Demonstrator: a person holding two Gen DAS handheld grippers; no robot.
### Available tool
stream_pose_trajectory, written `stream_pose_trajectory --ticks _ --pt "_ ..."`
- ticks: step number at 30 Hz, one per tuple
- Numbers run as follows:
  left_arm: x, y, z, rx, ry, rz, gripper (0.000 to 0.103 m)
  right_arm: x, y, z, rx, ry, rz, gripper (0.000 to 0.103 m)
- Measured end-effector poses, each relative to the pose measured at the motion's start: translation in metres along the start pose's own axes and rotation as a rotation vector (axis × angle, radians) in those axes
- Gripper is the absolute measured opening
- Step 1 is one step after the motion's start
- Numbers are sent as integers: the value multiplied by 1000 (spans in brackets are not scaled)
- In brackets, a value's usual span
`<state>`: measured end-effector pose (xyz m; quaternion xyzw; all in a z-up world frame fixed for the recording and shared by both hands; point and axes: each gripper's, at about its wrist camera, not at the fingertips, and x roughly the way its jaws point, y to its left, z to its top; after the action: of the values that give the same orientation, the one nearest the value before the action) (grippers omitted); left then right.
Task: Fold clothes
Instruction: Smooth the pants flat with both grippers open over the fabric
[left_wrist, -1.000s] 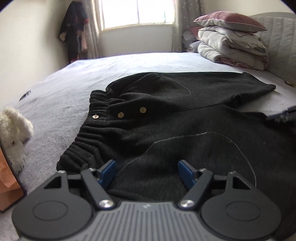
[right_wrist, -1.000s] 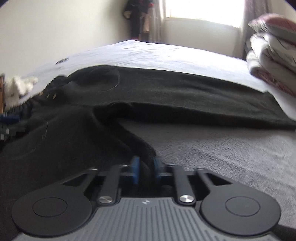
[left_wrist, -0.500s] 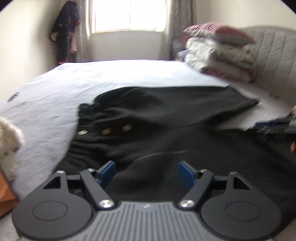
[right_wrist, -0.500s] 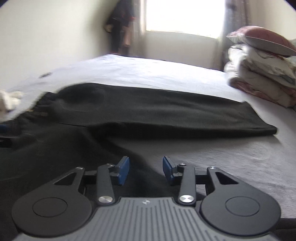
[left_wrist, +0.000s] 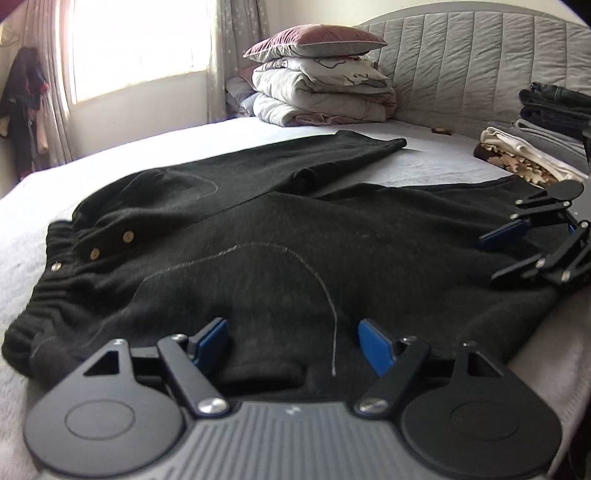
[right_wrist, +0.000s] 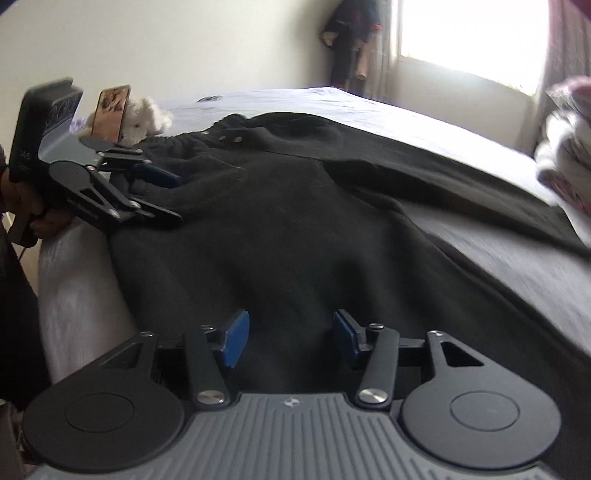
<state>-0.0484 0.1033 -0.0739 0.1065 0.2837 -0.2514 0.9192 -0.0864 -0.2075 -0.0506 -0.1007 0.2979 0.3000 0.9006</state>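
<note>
Black knitted trousers (left_wrist: 295, 251) lie spread flat on the bed (left_wrist: 129, 155), and they are the thing to be folded. Their elastic waistband with three small buttons (left_wrist: 95, 253) is at the left in the left wrist view, and the two legs run away to the right, toward the headboard; so the long axis goes from left to right across that view. One leg lies farther off and one lies along the near bed edge. The left hand-held gripper (left_wrist: 293, 345) stands at this near edge, close to the waist part, with its jaws wide apart; cloth lies between and under the blue pads (left_wrist: 210, 339), but they do not press on it. The right hand-held gripper (right_wrist: 290, 338) is farther along the near leg, and its jaws are opening; dark cloth is below them, not pinched. In the left wrist view the right hand-held gripper shows at the right side, just over the leg. The garment lies forward and below both grippers, so I judge that each hand must close on the near edge first. The left hand is nearer to the waistband, the right hand nearer to the leg end. Folded clothes (left_wrist: 546, 110) are stacked well apart, by the headboard.
</note>
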Motion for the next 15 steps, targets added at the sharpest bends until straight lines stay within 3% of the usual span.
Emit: stream_pose_trajectory --ticks 5,7,11,15 --pt "-7 0 20 10 67 -3 79 -31 -27 -14 107 11 -70 53" --pt "-7 -3 30 8 46 -11 79 -36 -33 -12 142 -21 -124 54" --pt "11 -17 57 16 3 -57 79 -24 -43 6 193 -43 -245 54" --pt "45 -34 79 19 16 -70 79 -1 -45 23 220 -50 -288 54"
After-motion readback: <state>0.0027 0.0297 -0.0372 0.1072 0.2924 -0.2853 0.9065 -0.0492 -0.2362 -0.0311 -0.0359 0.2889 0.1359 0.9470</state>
